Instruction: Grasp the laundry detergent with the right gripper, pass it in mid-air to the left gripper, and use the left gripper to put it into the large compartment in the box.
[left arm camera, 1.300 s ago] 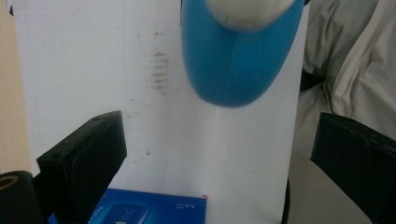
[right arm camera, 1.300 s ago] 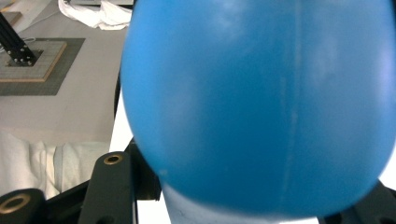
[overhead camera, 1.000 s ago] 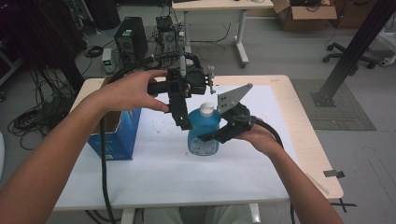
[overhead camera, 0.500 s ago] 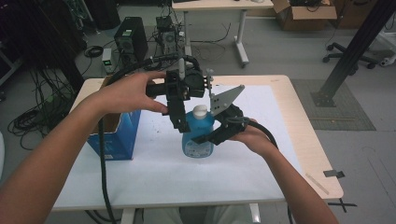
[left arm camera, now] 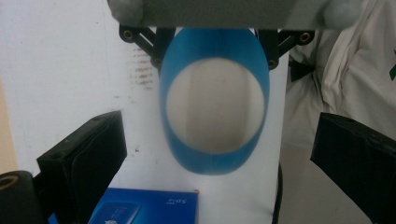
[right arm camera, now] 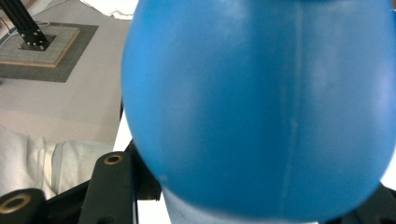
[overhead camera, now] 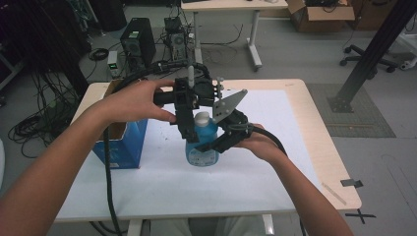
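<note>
Left gripper [overhead camera: 189,129] hangs above the white cap [overhead camera: 201,118] of the blue plastic bottle [overhead camera: 202,142], jaws spread wide and clear of it; in the left gripper view the black jaws stand well apart on either side of the bottle top [left arm camera: 214,100]. Just left stands an open blue cardboard box [overhead camera: 119,145]. That bottle stands upright on the white sheet [overhead camera: 275,110] over the wooden table [overhead camera: 314,128]. Right gripper [overhead camera: 216,146] is clamped on the bottle's body [right arm camera: 261,107] from the right.
</note>
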`<act>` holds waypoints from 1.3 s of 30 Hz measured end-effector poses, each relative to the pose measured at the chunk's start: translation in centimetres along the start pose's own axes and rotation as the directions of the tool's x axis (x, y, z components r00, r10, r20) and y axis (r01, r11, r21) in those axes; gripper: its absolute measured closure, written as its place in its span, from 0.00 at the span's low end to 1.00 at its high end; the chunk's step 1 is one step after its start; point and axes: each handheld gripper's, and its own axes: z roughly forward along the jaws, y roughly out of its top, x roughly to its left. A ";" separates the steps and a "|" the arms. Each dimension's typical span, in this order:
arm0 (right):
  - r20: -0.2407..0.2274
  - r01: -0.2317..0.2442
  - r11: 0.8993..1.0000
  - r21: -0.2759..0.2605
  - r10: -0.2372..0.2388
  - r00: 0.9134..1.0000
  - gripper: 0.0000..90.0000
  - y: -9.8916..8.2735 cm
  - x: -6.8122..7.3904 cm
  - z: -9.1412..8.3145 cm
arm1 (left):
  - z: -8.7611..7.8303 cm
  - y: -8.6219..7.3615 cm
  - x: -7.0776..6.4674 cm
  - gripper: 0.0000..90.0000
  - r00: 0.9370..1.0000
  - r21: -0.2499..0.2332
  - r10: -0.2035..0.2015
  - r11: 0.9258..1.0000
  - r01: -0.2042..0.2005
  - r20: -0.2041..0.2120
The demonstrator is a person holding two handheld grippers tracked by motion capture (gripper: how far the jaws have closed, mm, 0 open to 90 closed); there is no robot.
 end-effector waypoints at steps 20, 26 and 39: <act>0.000 -0.002 1.000 -0.009 0.002 1.000 0.49 0.8 0.1 0.1 | 2.0 0.0 -0.1 0.04 0.996 -0.072 -0.086 0.994 0.087 0.004; 0.003 0.002 1.000 -0.004 -0.002 1.000 0.49 0.8 0.0 0.1 | 2.1 -0.1 0.1 0.09 0.998 -0.072 -0.063 0.995 0.066 0.031; 0.009 0.023 1.000 -0.007 -0.023 1.000 0.49 0.7 -0.1 0.2 | 1.6 -0.4 0.6 0.27 1.000 -0.047 -0.006 0.999 0.007 0.026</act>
